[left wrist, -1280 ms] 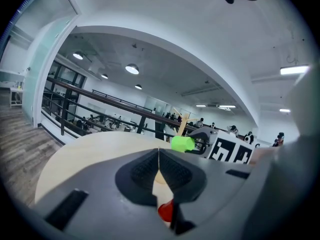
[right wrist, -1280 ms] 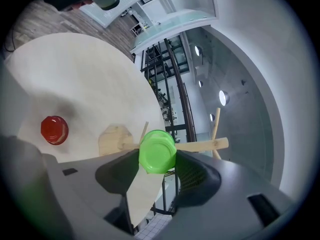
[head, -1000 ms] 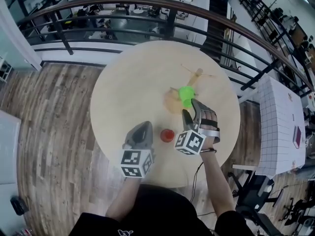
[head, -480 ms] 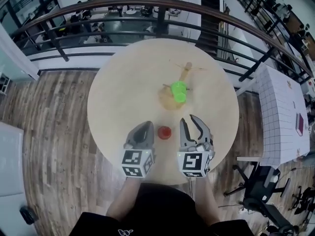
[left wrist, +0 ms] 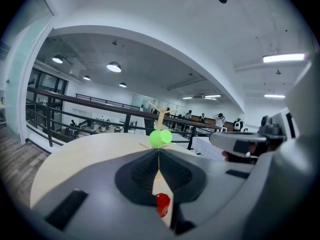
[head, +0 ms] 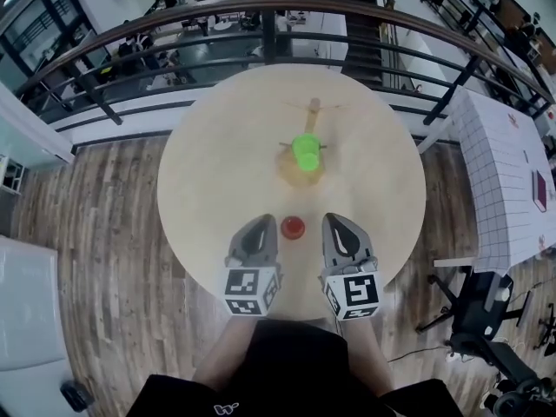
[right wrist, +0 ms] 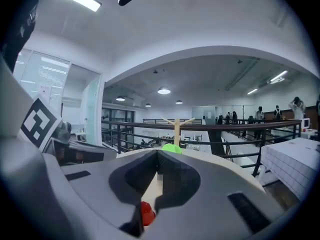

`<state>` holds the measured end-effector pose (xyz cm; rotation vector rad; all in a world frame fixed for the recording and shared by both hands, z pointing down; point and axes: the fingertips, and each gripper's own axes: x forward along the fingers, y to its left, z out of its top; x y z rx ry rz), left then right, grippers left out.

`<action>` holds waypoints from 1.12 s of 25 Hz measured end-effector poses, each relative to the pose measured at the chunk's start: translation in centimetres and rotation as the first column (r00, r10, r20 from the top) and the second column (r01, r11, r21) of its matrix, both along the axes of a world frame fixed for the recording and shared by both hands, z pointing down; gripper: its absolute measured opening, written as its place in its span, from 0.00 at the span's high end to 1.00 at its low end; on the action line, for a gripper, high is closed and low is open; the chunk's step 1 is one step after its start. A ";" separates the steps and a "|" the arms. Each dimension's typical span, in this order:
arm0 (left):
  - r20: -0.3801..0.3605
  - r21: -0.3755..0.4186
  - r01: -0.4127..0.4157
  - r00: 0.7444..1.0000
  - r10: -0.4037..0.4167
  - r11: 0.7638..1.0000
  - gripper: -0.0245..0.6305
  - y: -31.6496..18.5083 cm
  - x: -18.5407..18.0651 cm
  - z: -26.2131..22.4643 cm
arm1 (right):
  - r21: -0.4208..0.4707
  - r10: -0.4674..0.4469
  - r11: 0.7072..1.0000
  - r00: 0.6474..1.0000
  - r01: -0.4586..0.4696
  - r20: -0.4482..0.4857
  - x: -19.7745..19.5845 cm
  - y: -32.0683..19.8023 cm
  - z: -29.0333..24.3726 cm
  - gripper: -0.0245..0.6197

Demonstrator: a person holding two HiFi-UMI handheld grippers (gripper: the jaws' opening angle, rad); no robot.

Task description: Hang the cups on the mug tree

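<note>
The wooden mug tree (head: pixel 310 120) stands past the middle of the round table (head: pixel 208 163), with a green cup (head: pixel 305 152) hanging on a lower peg. A small red cup (head: pixel 293 227) sits on the table near the front edge, between my two grippers. To its left, my left gripper (head: pixel 258 226) is shut and empty. To its right, my right gripper (head: pixel 338 224) has its jaws closing together with nothing between them. The left gripper view shows the green cup (left wrist: pixel 160 138) on the tree (left wrist: pixel 161 115) and the red cup (left wrist: pixel 162 204) low down. In the right gripper view the red cup (right wrist: pixel 146 213) lies lower left.
A dark railing (head: pixel 174 24) curves round the far side of the table, with an open office floor below it. A white gridded table (head: pixel 508 172) stands to the right, and wooden flooring (head: pixel 95 224) lies to the left.
My right gripper drew back from the mug tree to the near edge and its jaws went from wide open to shut. The green cup stayed on the tree. The left gripper held still.
</note>
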<state>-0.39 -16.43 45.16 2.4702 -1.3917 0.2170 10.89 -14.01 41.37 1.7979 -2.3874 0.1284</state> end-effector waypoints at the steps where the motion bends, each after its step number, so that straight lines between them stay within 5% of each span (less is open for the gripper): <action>1: 0.006 -0.003 -0.011 1.000 0.011 1.000 0.94 0.2 0.3 0.1 | -0.001 0.004 1.000 1.000 -0.004 -0.001 0.2 0.2 0.1 0.95; 7: 0.156 -0.065 -0.124 0.979 0.133 0.990 0.94 1.3 2.3 1.8 | -0.022 0.021 1.000 1.000 -0.021 0.001 0.9 1.0 0.8 0.95; 14: 0.228 -0.113 -0.245 0.937 0.266 0.963 0.93 2.0 3.3 3.2 | -0.045 0.046 0.998 0.999 -0.045 0.011 2.1 1.8 1.4 0.95; 16: 0.257 -0.148 -0.288 0.913 0.318 0.946 0.72 2.2 3.7 3.8 | -0.052 0.056 0.997 0.998 -0.055 0.013 2.5 2.0 1.6 0.95; 18: 0.304 -0.179 -0.335 0.875 0.376 0.925 0.62 2.3 4.2 4.8 | -0.061 0.066 0.996 0.998 -0.065 0.013 3.0 2.3 1.9 0.95; 21: 0.386 -0.256 -0.420 0.781 0.490 0.871 0.53 2.9 4.7 7.1 | -0.075 0.081 0.994 0.997 -0.080 0.011 3.5 2.8 2.3 0.95; 25: 0.410 -0.353 -0.509 0.670 0.619 0.785 0.50 3.2 5.5 9.4 | -0.093 0.107 0.990 0.994 -0.106 0.007 4.4 3.5 2.9 0.95; 28: 0.448 -0.396 -0.534 0.598 0.665 0.747 0.50 2.6 5.9 10.9 | -0.107 0.130 0.986 0.991 -0.129 0.005 5.1 3.8 3.4 0.95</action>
